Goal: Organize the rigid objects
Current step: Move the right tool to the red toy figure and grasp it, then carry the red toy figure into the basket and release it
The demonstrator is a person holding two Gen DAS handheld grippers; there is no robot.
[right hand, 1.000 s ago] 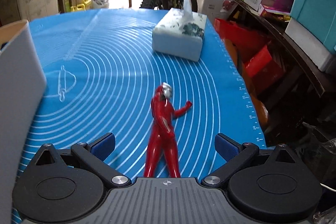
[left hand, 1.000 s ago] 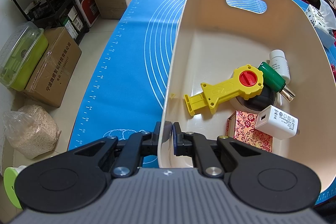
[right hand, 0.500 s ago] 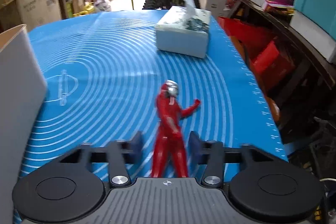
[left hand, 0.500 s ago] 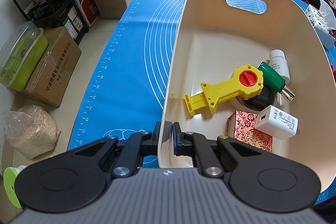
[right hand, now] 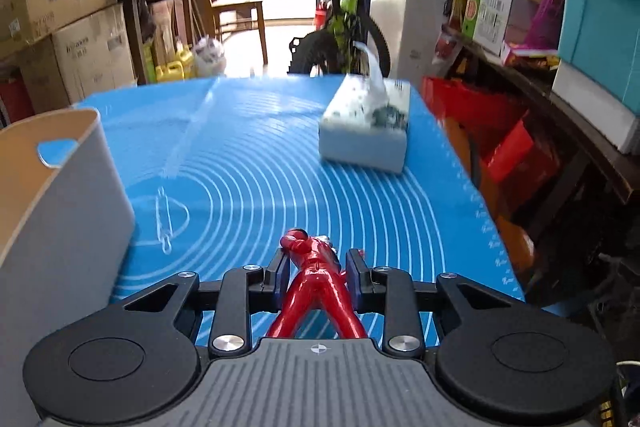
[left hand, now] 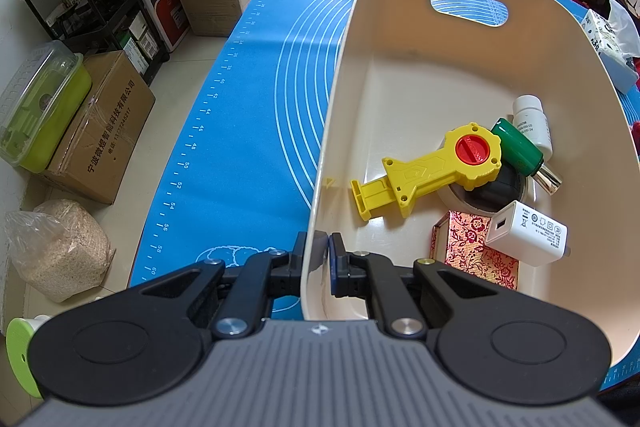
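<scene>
In the right wrist view my right gripper (right hand: 316,263) is shut on a red toy figure (right hand: 316,283). The pads press its torso, its legs point back toward the camera, and it hangs over the blue mat (right hand: 240,167). The cream bin (right hand: 72,207) stands to its left. In the left wrist view my left gripper (left hand: 320,247) is shut on the bin's near-left wall (left hand: 340,67). Inside lie a yellow toy with a red knob (left hand: 436,171), a green cylinder (left hand: 518,147), a white bottle (left hand: 534,123), a white charger (left hand: 528,237) and a red patterned box (left hand: 468,251).
A tissue box (right hand: 366,131) sits on the mat at the far right. Cardboard boxes (left hand: 100,131), a green container (left hand: 40,107) and a sack (left hand: 56,247) are on the floor left of the table. Shelves with crates line the right side.
My right gripper went from wide open around the figure to shut on its torso, then rose and tilted with it. The left gripper and the bin stayed put.
</scene>
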